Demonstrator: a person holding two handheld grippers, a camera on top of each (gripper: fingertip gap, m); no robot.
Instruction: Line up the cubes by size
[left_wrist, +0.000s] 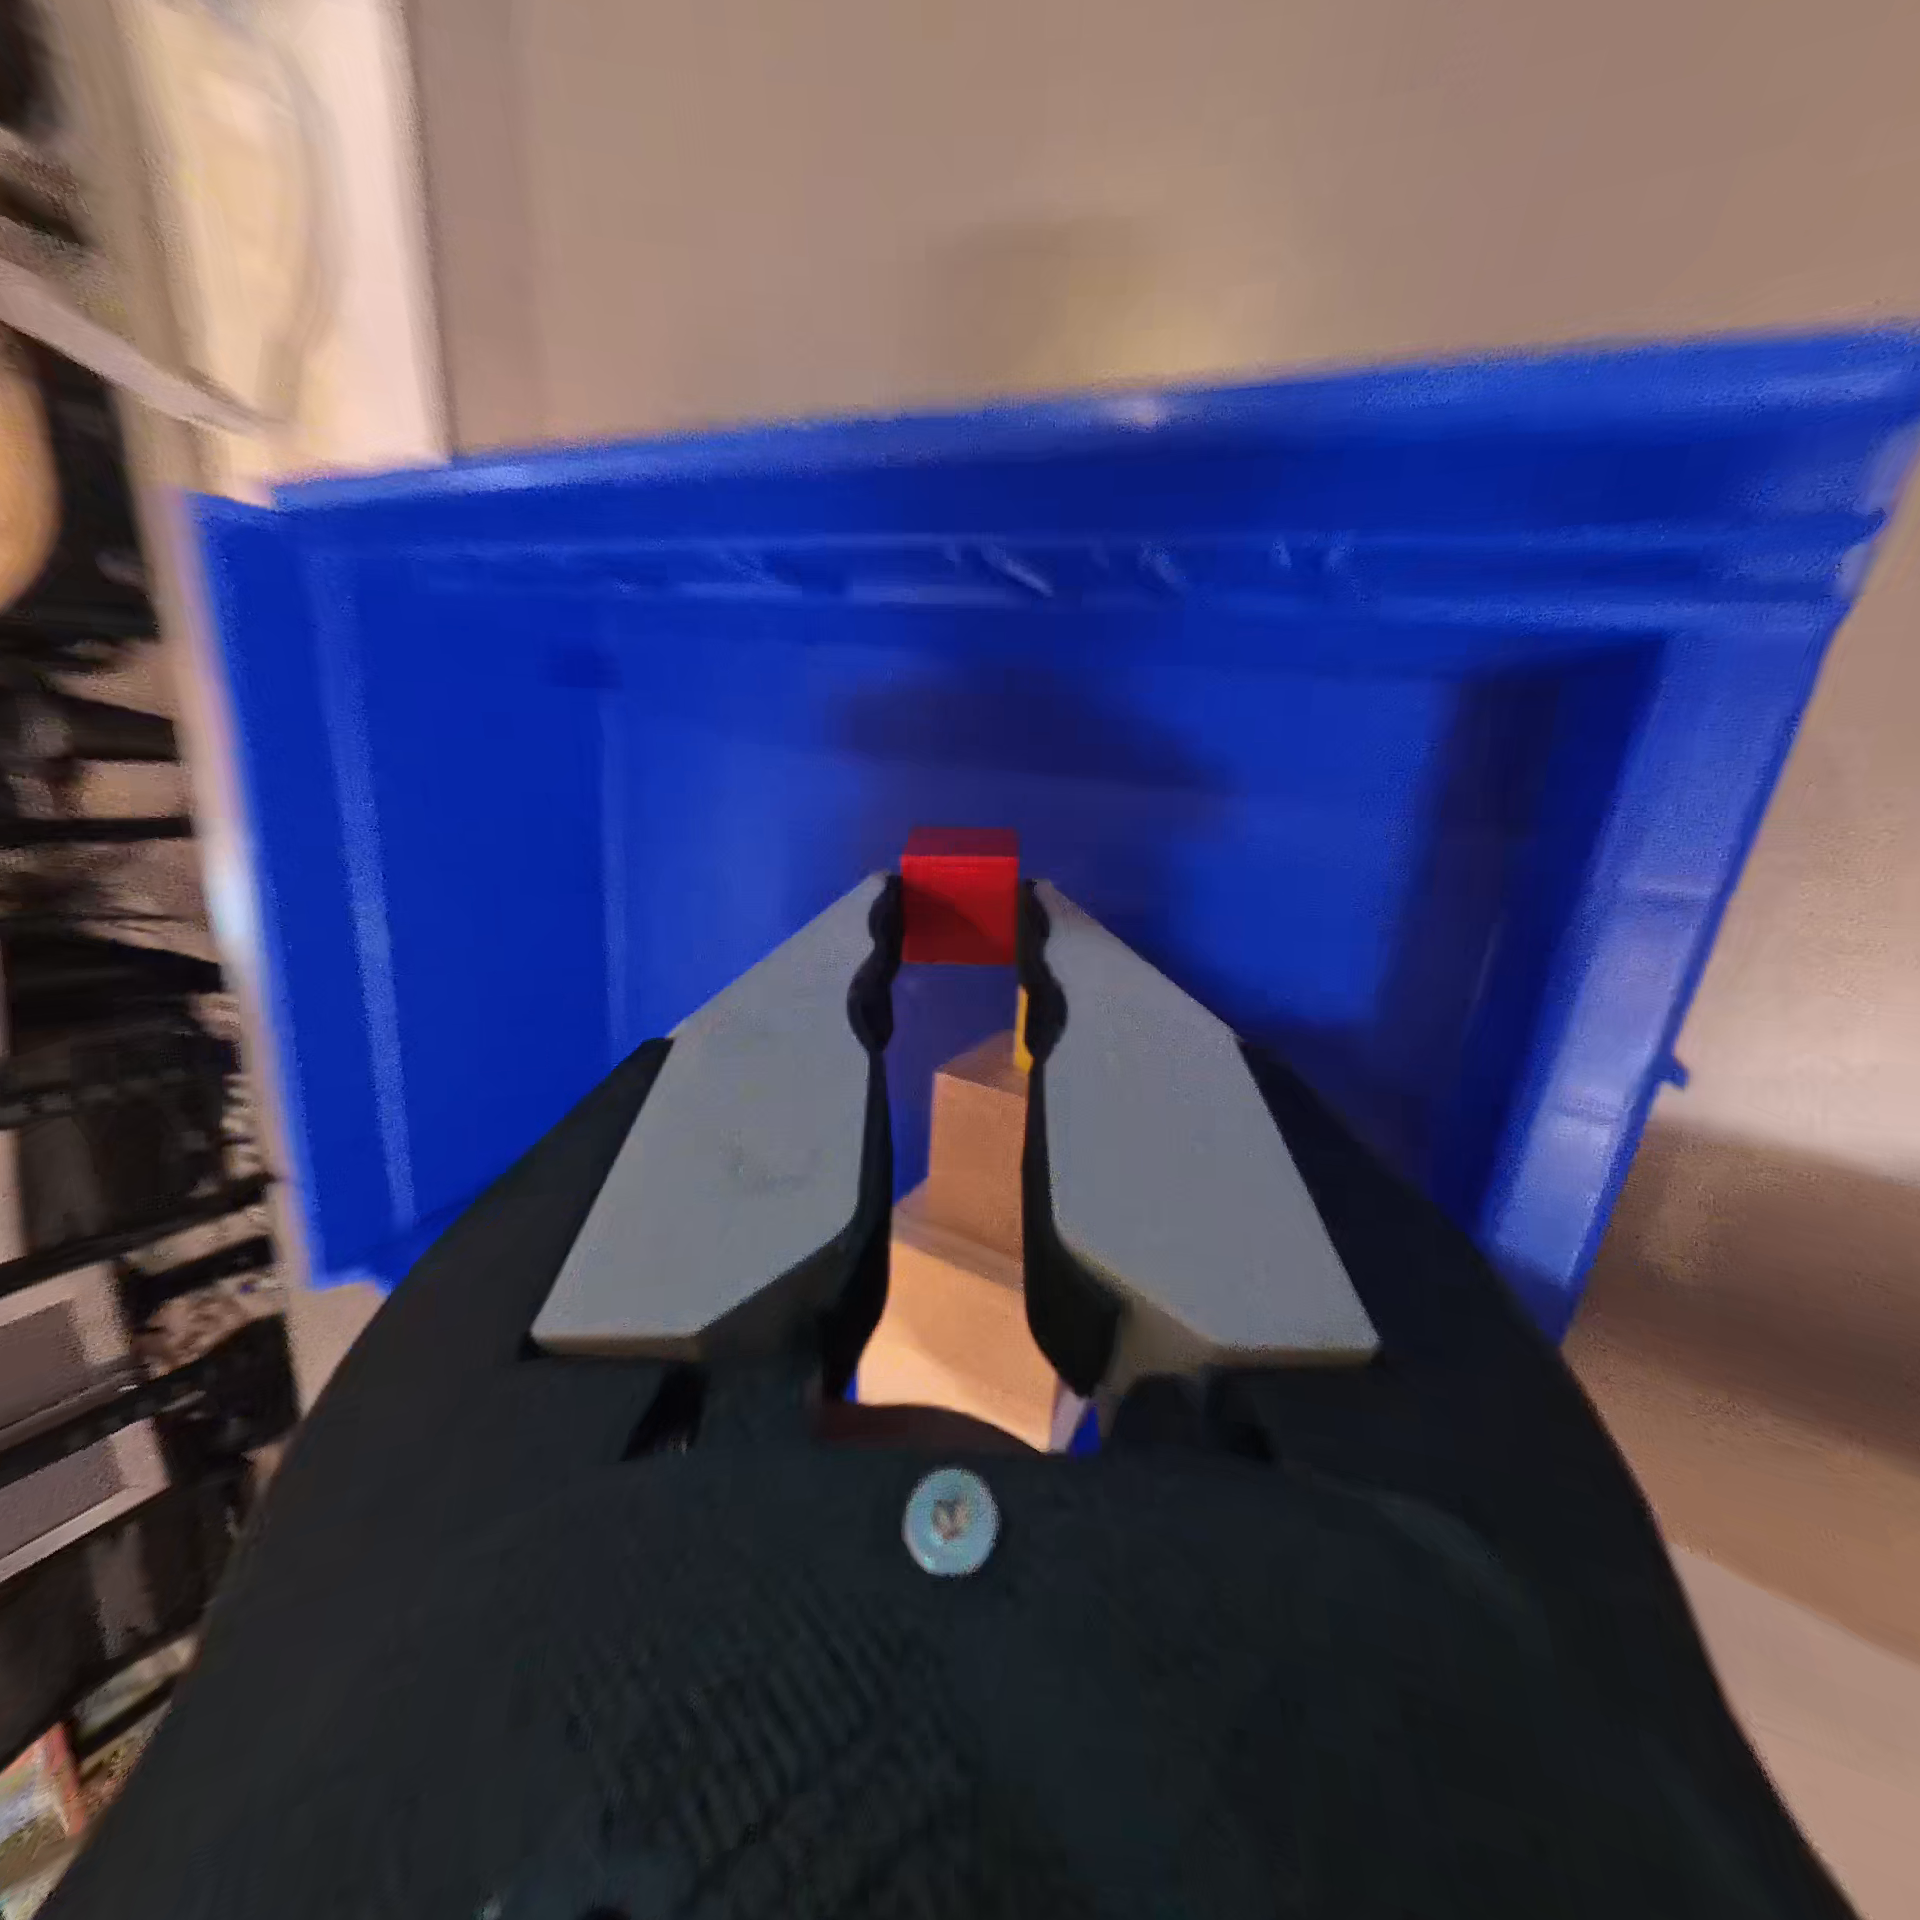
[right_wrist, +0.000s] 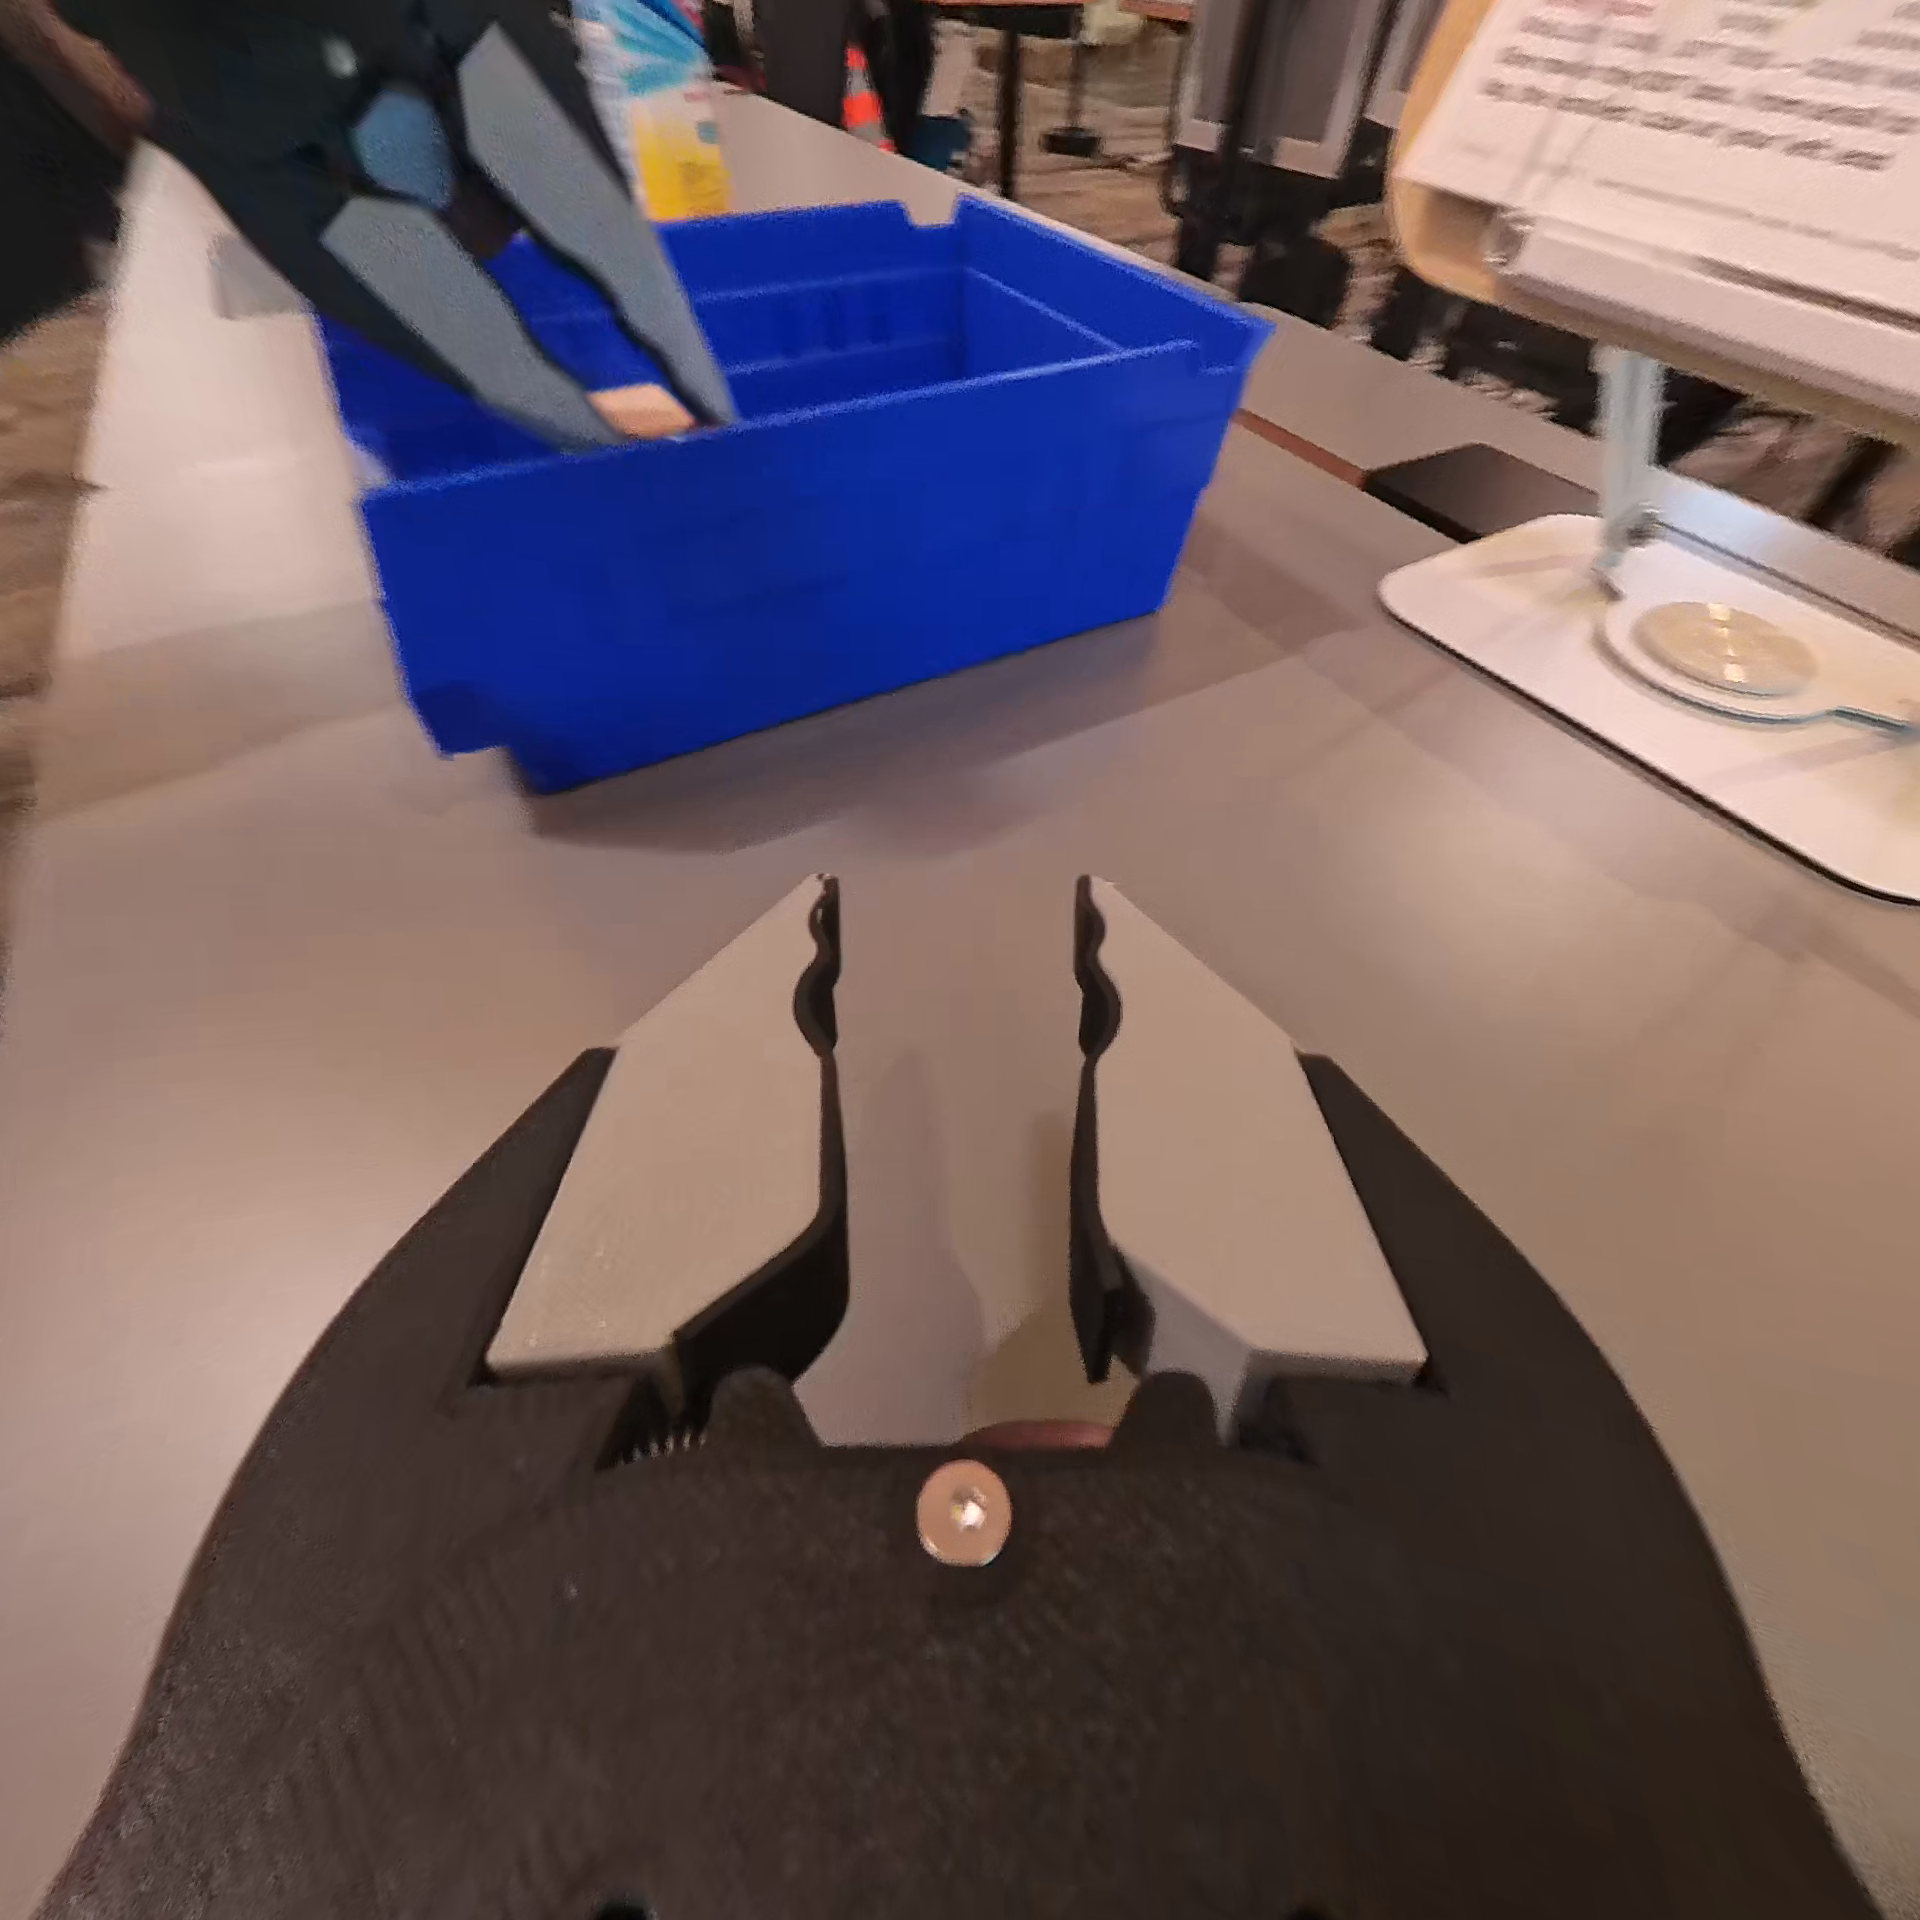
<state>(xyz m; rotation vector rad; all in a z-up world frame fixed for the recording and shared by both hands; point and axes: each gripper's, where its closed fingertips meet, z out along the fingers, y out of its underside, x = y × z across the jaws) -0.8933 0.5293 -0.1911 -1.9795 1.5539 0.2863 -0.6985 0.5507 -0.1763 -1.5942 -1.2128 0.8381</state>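
Pinching red cube (left_wrist: 958, 906): left gripper (left_wrist: 958, 883)

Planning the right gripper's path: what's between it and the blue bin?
Only bare grey table lies between the right gripper and the blue bin, in the right wrist view.

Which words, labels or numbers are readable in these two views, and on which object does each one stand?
On the white sheet held by the stand: printed lines, too blurred to read.
On the yellow and blue package behind the blue bin: print too small and blurred to read.
On the blue bin and the red cube: no writing visible.
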